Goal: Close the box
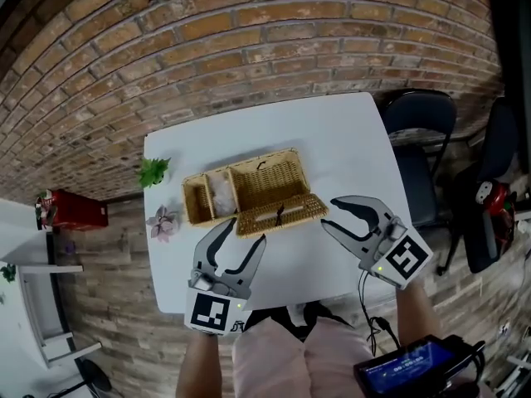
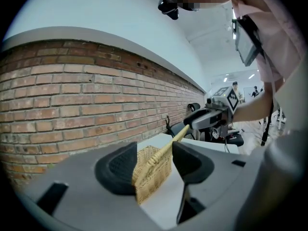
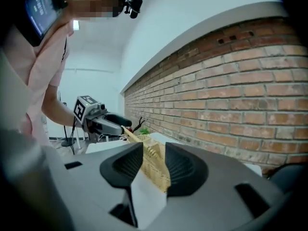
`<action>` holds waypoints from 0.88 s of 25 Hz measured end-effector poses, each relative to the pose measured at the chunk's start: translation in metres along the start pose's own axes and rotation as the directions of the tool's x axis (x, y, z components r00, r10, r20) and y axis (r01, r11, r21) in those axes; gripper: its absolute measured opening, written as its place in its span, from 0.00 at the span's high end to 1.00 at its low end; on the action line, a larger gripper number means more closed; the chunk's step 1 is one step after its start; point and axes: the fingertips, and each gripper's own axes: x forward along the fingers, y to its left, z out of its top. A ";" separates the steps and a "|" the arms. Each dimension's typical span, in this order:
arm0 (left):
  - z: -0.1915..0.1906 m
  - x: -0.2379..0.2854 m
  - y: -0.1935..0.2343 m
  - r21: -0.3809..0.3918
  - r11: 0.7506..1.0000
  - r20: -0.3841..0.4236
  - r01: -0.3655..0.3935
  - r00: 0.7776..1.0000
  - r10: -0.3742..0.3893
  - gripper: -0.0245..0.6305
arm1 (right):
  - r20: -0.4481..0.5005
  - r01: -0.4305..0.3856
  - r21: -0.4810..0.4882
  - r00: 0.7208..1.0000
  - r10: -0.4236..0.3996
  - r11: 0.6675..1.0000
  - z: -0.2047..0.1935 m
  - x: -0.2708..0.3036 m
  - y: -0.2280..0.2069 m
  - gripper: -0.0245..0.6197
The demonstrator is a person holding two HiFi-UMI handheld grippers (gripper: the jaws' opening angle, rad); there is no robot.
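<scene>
wicker box (image 1: 217, 191) on white table (image 1: 348, 131), lid (image 1: 280, 214) open on near side. left gripper (image 1: 245, 232) and right gripper (image 1: 330, 214): jaws apart, empty, near lid.

I am wearing pale pink clothing (image 1: 278, 355); my left hand-held gripper (image 1: 244, 230) and right hand-held gripper (image 1: 329, 214) are showing grey bodies with square black-and-white markings.
</scene>
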 end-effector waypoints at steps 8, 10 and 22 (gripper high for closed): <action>0.012 0.002 0.022 -0.137 0.990 0.041 -0.031 0.998 0.037 0.61 | 0.044 0.008 0.003 0.999 -0.009 1.000 0.014 0.011 -0.008 0.85; 0.014 0.001 0.030 -0.153 0.987 0.049 -0.055 0.997 0.063 0.61 | 0.043 0.015 0.006 0.999 -0.016 1.000 0.016 0.015 -0.013 0.85; 0.004 0.001 0.053 -0.199 0.977 0.047 -0.082 0.995 0.093 0.61 | 0.022 0.066 0.057 0.998 -0.067 0.996 0.018 0.039 -0.049 0.85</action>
